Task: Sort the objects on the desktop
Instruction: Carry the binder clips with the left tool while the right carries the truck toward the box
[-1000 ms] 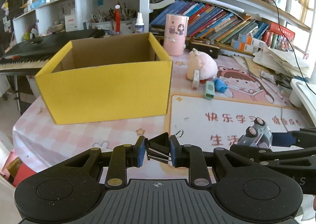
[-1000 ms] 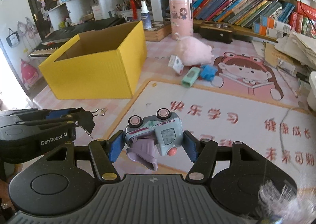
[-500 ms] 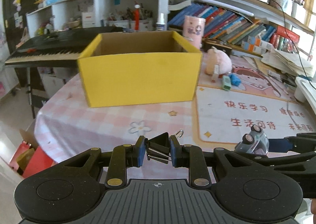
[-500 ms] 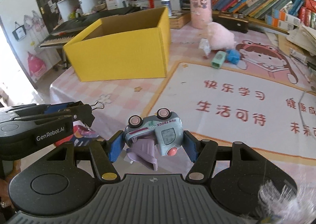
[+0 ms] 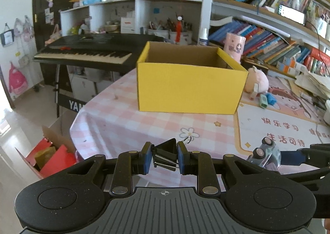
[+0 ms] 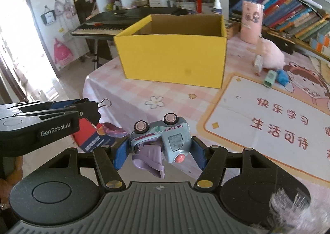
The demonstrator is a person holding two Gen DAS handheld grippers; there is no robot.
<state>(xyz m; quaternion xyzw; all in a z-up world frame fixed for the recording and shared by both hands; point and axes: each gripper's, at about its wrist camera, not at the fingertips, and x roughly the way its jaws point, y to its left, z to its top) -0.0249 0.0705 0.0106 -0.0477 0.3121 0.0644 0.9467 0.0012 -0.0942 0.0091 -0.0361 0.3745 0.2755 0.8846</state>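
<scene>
Over at nine o'clock, beyond the table edge, a black keyboard point(image 5: 86, 50) stands on its frame, and low at eight o'clock red cartons point(image 5: 51, 159) sit on the floor. The left gripper point(image 5: 165, 157) has its blue pads drawn close together, clamped on a black binder clip point(image 5: 166, 152) whose wire loop sticks up at one o'clock from the clip.

Straight ahead at twelve o'clock, the open yellow box point(image 5: 189, 87) sits on the pink checked tablecloth point(image 5: 123, 122). Nothing lies between the clip and the box's near wall but bare cloth; what is inside, I cannot tell. Behind it, at one o'clock, a pink cylinder point(image 5: 235, 47) stands against the bookshelf point(image 5: 274, 48).

The right gripper point(image 6: 159, 147) is held about half open, its pads pressed on either side of a pale blue toy truck point(image 6: 165, 133), tipped with its pink wheels up and a lilac scoop hanging beneath. From that side the box point(image 6: 173, 58) is at twelve o'clock, again with clear cloth before it.

Further right, at two o'clock, a pink plush toy point(image 6: 270, 54) lies just beside the box's right corner, with a small green item point(image 6: 269, 78) and a blue one point(image 6: 282, 76) touching each other near it, on the printed mat point(image 6: 268, 122).
</scene>
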